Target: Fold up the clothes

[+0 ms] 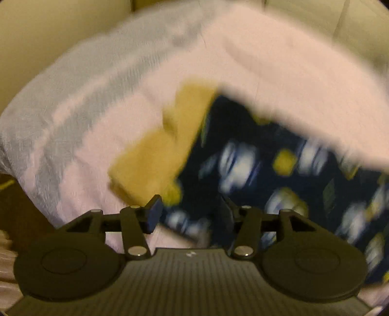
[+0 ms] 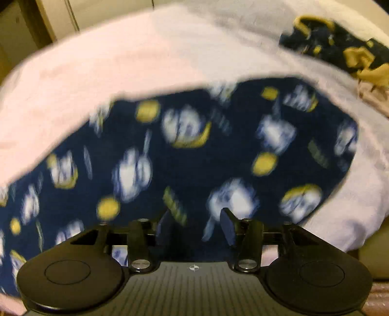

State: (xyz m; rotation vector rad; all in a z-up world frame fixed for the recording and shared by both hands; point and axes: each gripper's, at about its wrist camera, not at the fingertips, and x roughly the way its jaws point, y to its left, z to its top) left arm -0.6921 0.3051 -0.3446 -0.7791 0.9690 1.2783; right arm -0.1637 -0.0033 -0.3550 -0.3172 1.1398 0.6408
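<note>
navy fabric printed with white and yellow shapes, a garment [image 2: 194, 150], lies spread flat on a pale pink bed sheet [image 2: 97, 60] and fills most of the right wrist view. both views are smeared with motion blur, so the print cannot be read in detail. the right gripper [image 2: 195, 227] sits low over the near part of this garment with its two fingers held apart; nothing is between them, and whether the tips touch the cloth cannot be told.

in the left wrist view the same navy garment [image 1: 255, 170] lies to the right, with a mustard-yellow band [image 1: 155, 155] along its left end, which may be a cuff or a waistband. the left gripper [image 1: 189, 214] hovers at the corner where the yellow band meets the navy cloth, its fingers spread wide and holding nothing. the sheet [image 1: 102, 116] shows pale grey stripes on its left side and drops off at the bed edge.

far at the upper right of the right wrist view a second heap of clothes [image 2: 340, 48], navy with yellow parts, lies crumpled on the sheet, well apart from the flat garment. cream-coloured cabinet doors [image 2: 109, 12] stand behind the bed.
</note>
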